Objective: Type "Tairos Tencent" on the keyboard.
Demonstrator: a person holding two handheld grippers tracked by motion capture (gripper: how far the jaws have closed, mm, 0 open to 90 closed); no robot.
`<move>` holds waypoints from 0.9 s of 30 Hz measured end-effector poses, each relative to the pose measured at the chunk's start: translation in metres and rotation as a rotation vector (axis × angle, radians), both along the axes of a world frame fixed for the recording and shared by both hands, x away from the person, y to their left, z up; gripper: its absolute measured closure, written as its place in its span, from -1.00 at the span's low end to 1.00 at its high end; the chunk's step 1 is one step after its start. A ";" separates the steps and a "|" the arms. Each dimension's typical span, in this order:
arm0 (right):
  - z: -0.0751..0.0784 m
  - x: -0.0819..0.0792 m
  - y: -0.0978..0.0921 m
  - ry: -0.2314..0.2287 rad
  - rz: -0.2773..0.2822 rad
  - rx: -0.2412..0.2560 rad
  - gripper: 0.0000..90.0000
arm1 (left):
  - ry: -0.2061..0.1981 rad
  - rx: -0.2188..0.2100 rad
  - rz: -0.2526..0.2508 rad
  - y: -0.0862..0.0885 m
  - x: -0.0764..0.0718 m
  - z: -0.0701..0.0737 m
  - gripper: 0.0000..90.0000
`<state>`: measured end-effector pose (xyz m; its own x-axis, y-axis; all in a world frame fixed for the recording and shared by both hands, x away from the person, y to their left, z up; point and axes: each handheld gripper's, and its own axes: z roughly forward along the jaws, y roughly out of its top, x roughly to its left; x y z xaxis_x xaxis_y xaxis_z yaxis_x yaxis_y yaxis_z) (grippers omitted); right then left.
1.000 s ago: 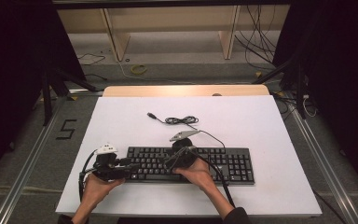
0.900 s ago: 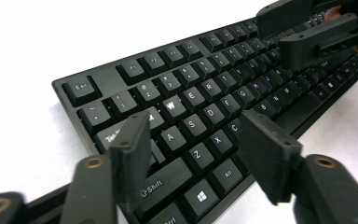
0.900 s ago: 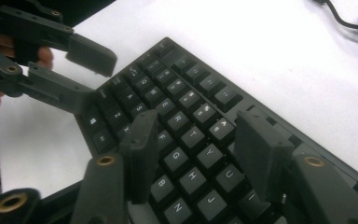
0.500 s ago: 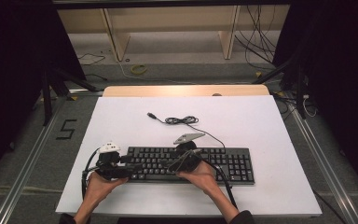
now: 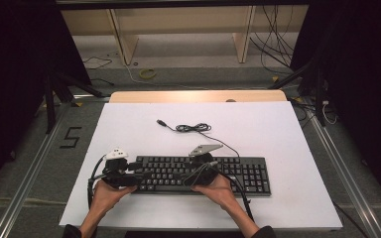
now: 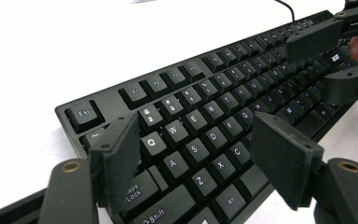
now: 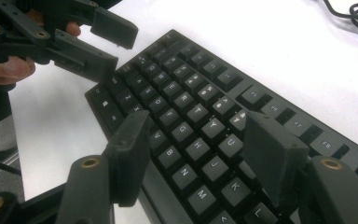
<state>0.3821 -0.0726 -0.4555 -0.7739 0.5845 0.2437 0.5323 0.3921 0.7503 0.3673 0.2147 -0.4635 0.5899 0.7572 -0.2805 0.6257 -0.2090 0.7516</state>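
Lying flat: black keyboard, a long rectangular slab of matte plastic with white-lettered square keys, at 6 o'clock on the counter, just ahead of the person's hands.
Counter surface: smooth white sheet, with a strip of pale wood along its 12 o'clock edge.
Keyboard cable: thin black cord running from the keyboard's back edge toward 12 o'clock, looped in a small bundle and ending in a plug.
Left tongs: at the keyboard's 9 o'clock end; in the left gripper view the two flat, blocky black jaws stand spread apart over the Q-to-C keys, released, gripping nothing.
Right tongs: over the middle of the keyboard; in the right gripper view the jaws stand spread over the letter keys around H and J, released as well.
Jaw texture: dull, slightly grainy black, with brass-coloured rivets at the pivots.
Top plates: a grey three-cornered plate sits on each of the tongs, the left one paler.
Hands: left hand and right hand each hold a tongs body from the 6 o'clock side.
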 end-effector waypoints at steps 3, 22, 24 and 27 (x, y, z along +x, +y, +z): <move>0.000 -0.001 -0.001 0.000 0.001 0.000 -0.09 | -0.001 0.003 -0.001 0.000 0.002 0.000 -0.29; 0.001 -0.013 -0.005 -0.012 0.022 0.005 -0.11 | 0.036 0.067 -0.023 -0.011 0.017 0.001 0.15; 0.000 -0.014 -0.005 -0.011 0.022 0.006 -0.11 | 0.042 0.071 -0.030 -0.013 0.019 0.000 0.26; 0.000 -0.015 -0.006 -0.010 0.020 0.004 -0.11 | 0.044 0.077 -0.034 -0.015 0.021 0.000 0.40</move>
<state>0.3672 -0.0789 -0.4553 -0.7879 0.5680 0.2380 0.5167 0.3993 0.7574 0.3880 0.1994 -0.4637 0.6039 0.7573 -0.2486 0.6495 -0.2868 0.7042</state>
